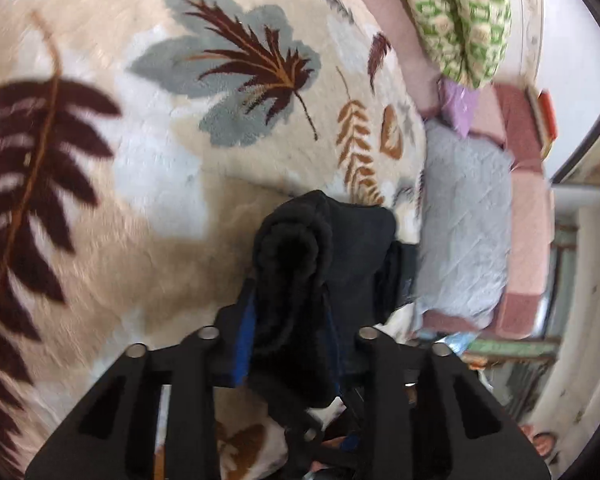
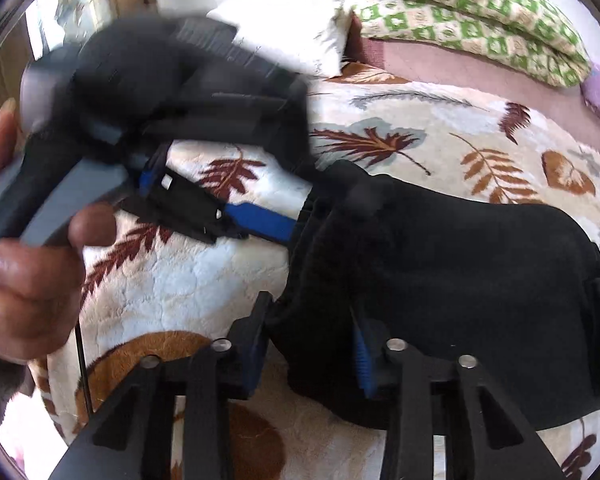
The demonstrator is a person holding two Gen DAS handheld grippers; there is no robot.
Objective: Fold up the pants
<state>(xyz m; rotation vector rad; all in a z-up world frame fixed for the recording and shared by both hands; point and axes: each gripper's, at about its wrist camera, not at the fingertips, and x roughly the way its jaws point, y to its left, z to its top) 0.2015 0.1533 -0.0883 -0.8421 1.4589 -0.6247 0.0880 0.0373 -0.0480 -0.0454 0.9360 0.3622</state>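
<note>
The black pants (image 2: 440, 264) lie bunched on a bed covered by a fleece blanket (image 1: 112, 184) printed with brown and grey leaves, with a green-patterned pillow (image 2: 472, 12) near the head end. Most of the bundle sits toward the right side of the blanket.

On the left, the left hand-held gripper (image 1: 290, 320) has its blue-padded jaws drawn close on a thick rolled fold of the pants, the cloth bulging up and over between them. From the right wrist view the same tool reaches in from the left, gripped by a bare hand (image 2: 28, 264), its blue finger (image 2: 260, 220) meeting the near edge of the cloth.

On the right, the right hand-held gripper (image 2: 312, 344) pinches another gathered edge of the same garment; its jaws are narrowly parted with black fabric packed between them.

This looks like the start of a fold, both tools holding the same end of the pants. To do it well, I would say the two grips should lift together and draw apart so the cloth pulls flat, then carry the held edge over evenly and lay it down square. The risk is that a thick wad slips from one jaw, or that the layers twist because each tool holds a bunch and not a single clean edge.
</note>
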